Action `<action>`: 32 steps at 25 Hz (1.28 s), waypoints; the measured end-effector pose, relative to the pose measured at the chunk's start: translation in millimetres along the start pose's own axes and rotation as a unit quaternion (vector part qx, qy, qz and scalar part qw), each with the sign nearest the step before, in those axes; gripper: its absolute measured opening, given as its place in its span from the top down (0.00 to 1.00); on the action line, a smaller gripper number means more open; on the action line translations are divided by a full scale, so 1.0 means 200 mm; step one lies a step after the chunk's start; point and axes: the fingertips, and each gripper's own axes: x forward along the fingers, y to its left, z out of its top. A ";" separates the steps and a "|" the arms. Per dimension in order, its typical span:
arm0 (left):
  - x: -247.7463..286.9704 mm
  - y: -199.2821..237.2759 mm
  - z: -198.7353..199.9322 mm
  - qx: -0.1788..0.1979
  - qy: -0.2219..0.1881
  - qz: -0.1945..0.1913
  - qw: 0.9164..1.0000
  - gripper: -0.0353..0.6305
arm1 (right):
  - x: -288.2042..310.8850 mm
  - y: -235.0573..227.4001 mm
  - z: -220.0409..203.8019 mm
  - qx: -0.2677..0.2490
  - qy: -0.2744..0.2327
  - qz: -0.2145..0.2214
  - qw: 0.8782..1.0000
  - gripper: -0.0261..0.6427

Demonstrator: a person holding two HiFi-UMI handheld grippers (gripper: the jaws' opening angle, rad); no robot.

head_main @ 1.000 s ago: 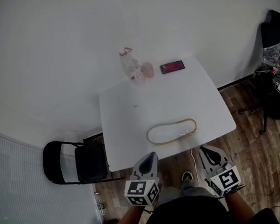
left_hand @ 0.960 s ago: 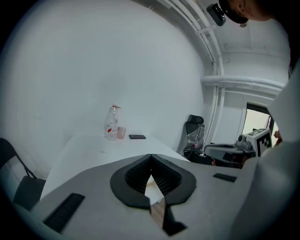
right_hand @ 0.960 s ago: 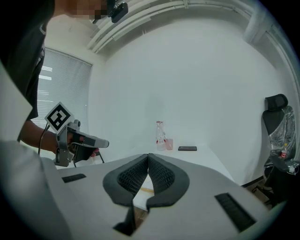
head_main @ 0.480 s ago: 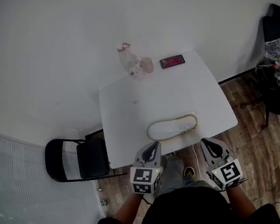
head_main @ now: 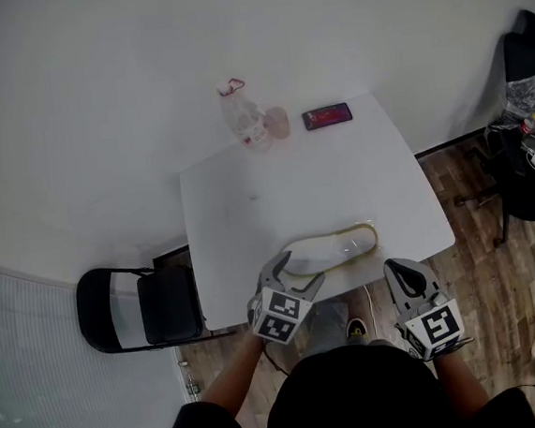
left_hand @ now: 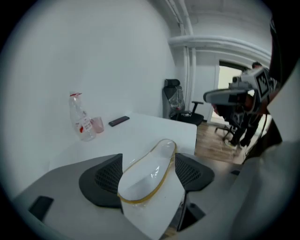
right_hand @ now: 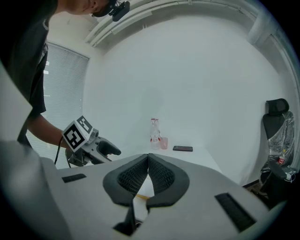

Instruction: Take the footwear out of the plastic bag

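Slipper, still in its clear bag, lies on the table between the jaws of the left gripper, which have just been opening and do not press it. The right gripper is closed, empty. Removal is not started.

The head view looks steeply down from above the person, well off the white surface, taking in its whole top, the wood floor, and the left gripper and right gripper at the lower edge. The left gripper view sits low and close behind its own jaws, facing across the surface. The right gripper view looks almost level the same way. All three share the bottle and phone; each gripper view also catches the other gripper
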 end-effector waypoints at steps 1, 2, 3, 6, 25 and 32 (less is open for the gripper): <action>0.05 0.01 -0.04 0.027 0.021 -0.007 0.999 0.43 | 0.02 -0.01 0.00 0.001 0.004 -0.001 1.000 0.94; 0.10 0.02 -0.07 0.054 0.043 -0.015 0.997 0.41 | 0.04 -0.02 0.00 0.001 0.008 -0.001 1.000 0.94; 0.15 0.02 -0.10 0.080 0.063 -0.024 0.994 0.39 | 0.06 -0.03 -0.01 0.002 0.010 -0.001 1.000 0.94; 0.30 0.03 -0.19 0.146 0.115 -0.063 0.981 0.29 | 0.12 -0.06 -0.01 0.004 0.016 -0.004 1.000 0.94; 0.65 0.03 -0.49 0.222 0.278 -0.201 0.913 0.18 | 0.46 -0.20 0.00 0.003 0.051 -0.012 0.999 0.94; 0.61 0.06 -0.44 0.220 0.223 -0.205 0.927 0.18 | 0.54 -0.22 0.03 -0.003 0.051 -0.014 0.999 0.94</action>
